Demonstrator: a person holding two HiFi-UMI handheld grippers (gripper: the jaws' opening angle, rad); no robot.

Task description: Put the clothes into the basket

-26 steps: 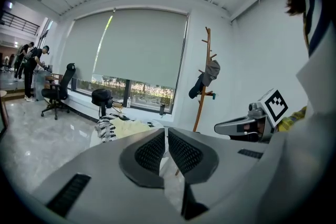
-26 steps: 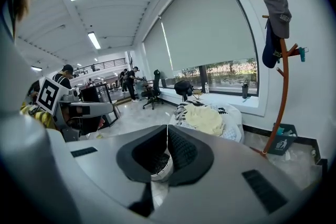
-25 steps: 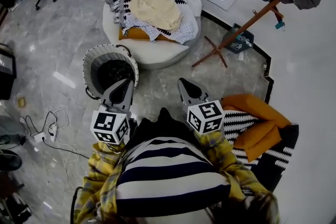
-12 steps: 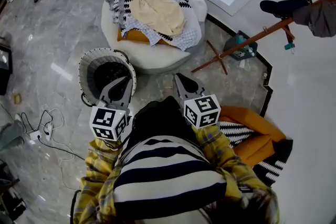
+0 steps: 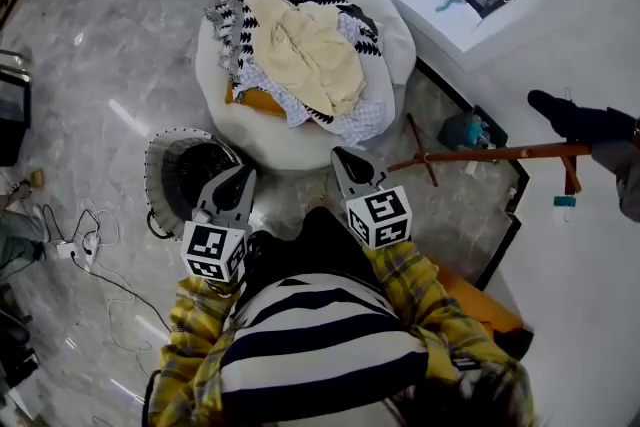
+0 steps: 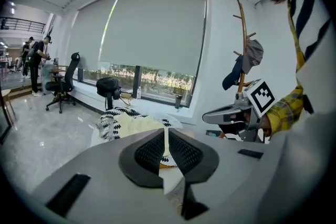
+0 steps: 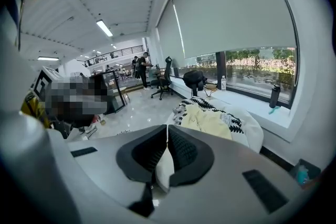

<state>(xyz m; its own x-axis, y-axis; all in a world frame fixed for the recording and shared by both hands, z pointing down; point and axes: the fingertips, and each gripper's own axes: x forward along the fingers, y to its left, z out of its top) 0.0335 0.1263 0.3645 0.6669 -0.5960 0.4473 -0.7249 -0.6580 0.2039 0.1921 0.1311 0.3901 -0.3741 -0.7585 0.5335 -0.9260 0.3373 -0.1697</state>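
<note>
**Q:** Where are the clothes, relative to the pouf?

**A:** The clothes (image 5: 300,50) – a cream garment over zigzag and checked pieces – lie heaped on top of the pouf (image 5: 398,43). The basket (image 5: 152,177) stands on the floor just beside the pouf, at its near left. Its dark inside cannot be read.

**Q:** And the grippers?

**A:** The left gripper (image 5: 243,172) and right gripper (image 5: 340,156) hang at the pouf's near edge, short of the pile, the left close by the basket. Each has its jaws pressed together with nothing between them.

**Q:** Which step is this?

**A:** Judged to be the approach to a pick, since nothing is held. The next move calls for the jaws to part, then for a gripper to come down on the cream garment and pinch a fold. The garment then goes off the pouf's near left into the basket – lifted high enough for trailing cloth to clear the rim.
</note>
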